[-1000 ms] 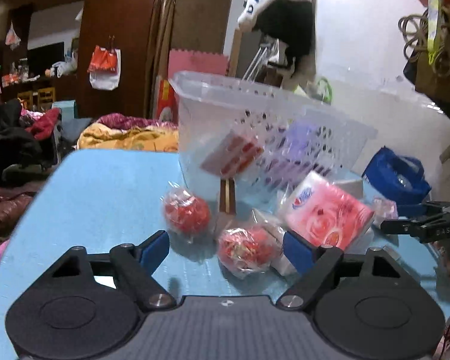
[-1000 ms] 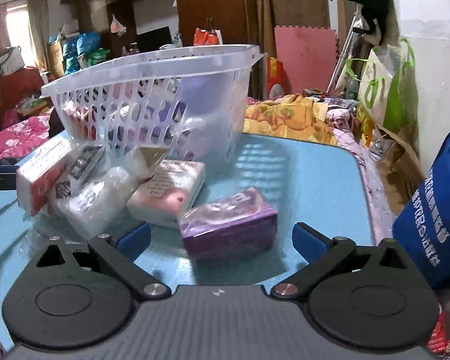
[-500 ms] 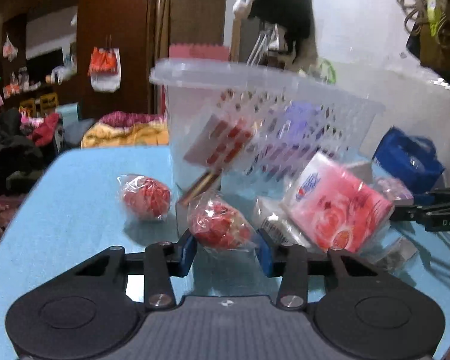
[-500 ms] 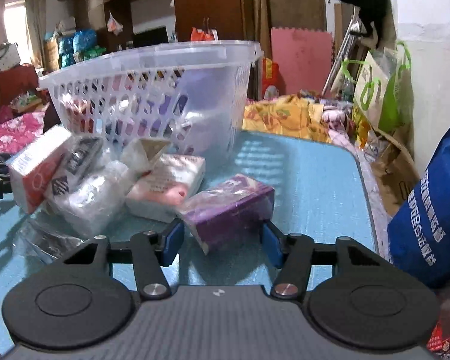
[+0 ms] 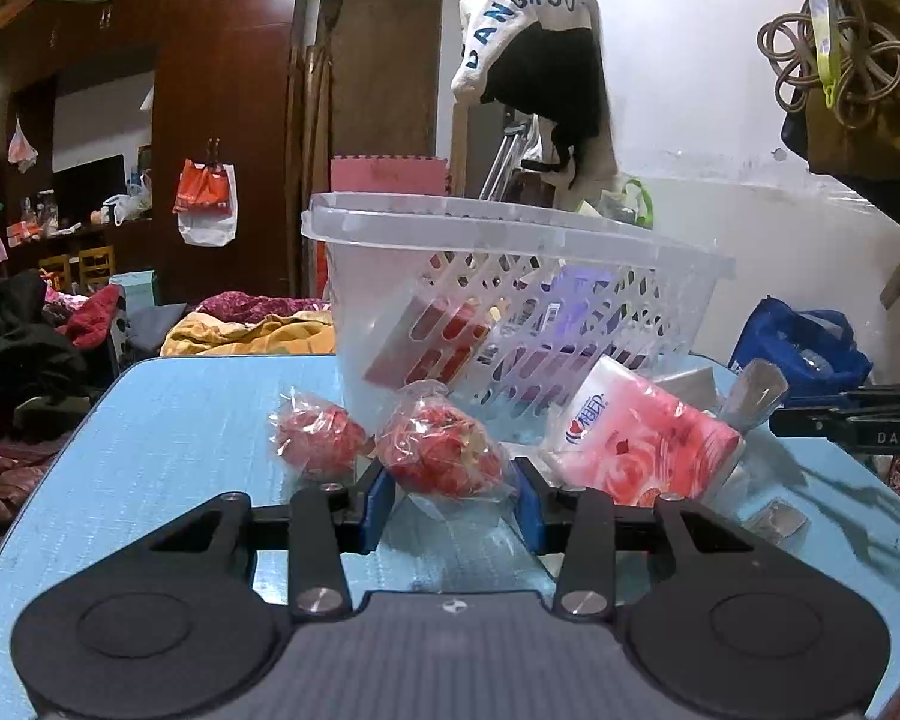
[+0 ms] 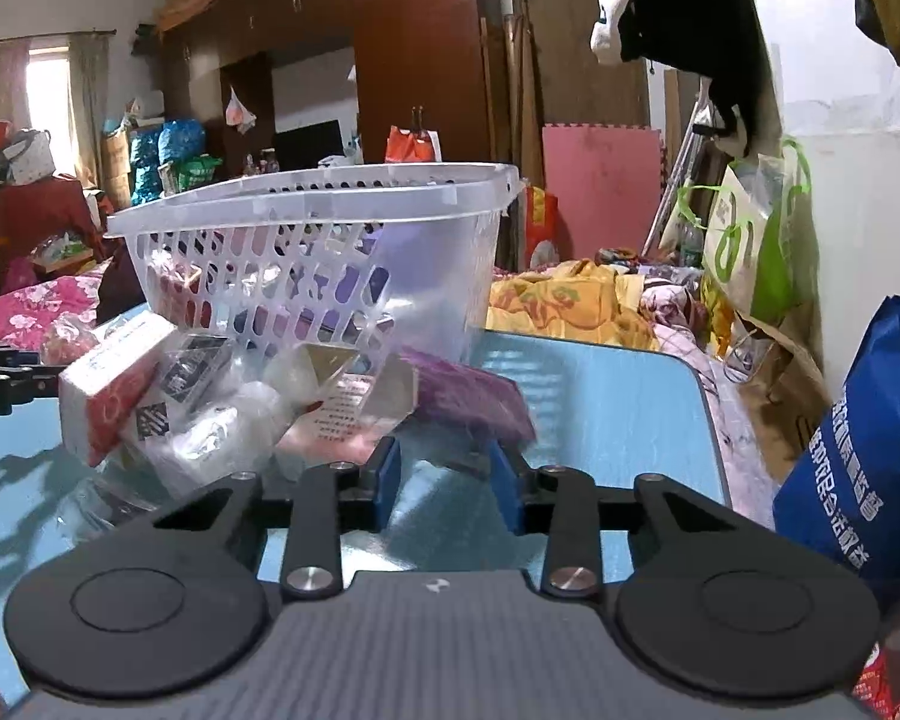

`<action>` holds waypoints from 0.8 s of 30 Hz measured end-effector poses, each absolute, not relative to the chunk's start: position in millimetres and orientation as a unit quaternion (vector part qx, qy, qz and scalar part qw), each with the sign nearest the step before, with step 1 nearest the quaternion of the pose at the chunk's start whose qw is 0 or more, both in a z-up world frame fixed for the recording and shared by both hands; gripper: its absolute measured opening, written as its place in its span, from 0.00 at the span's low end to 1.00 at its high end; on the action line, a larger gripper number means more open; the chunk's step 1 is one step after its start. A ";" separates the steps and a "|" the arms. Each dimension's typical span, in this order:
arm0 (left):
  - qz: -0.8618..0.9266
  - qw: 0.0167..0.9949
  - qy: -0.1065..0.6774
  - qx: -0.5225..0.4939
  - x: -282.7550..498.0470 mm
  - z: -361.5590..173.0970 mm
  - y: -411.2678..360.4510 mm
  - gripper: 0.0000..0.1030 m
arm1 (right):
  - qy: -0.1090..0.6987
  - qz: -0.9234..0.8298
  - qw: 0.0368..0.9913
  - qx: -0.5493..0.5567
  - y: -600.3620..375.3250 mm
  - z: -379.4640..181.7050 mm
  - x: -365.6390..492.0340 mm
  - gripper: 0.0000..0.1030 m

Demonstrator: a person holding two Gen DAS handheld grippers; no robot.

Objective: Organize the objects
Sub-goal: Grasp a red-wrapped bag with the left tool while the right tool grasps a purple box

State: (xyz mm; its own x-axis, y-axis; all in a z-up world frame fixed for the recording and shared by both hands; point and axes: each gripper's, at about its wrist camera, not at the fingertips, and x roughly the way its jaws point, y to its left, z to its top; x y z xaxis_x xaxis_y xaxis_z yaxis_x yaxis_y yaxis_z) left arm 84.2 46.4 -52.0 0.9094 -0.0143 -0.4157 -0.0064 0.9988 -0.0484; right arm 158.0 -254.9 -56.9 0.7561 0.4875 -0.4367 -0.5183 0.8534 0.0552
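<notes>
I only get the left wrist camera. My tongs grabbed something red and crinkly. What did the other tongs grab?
Observer: The right tongs are shut on a purple pack. It looks blurry.
Operator: My red bag has a twin beside it. What's beside the purple one?
Observer: A pink pack with black print lies just left of it, in front of the basket.
Operator: Does that blue bag say anything?
Observer: Yes, the blue bag has white writing down its side. It stands past the table's right edge.
</notes>
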 end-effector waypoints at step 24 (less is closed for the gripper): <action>-0.002 0.976 0.219 -0.006 84.7 -53.2 43.1 0.46 | 0.262 0.271 0.926 -0.004 -281.4 -62.4 160.3 0.82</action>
State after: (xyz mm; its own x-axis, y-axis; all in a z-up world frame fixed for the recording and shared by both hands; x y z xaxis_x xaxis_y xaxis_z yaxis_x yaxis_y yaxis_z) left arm 84.7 43.1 -53.2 0.9036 -0.0072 -0.4283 0.0019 0.9999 -0.0128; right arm 160.3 -281.4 -62.4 0.7158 0.5005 -0.4870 -0.5051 0.8526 0.1339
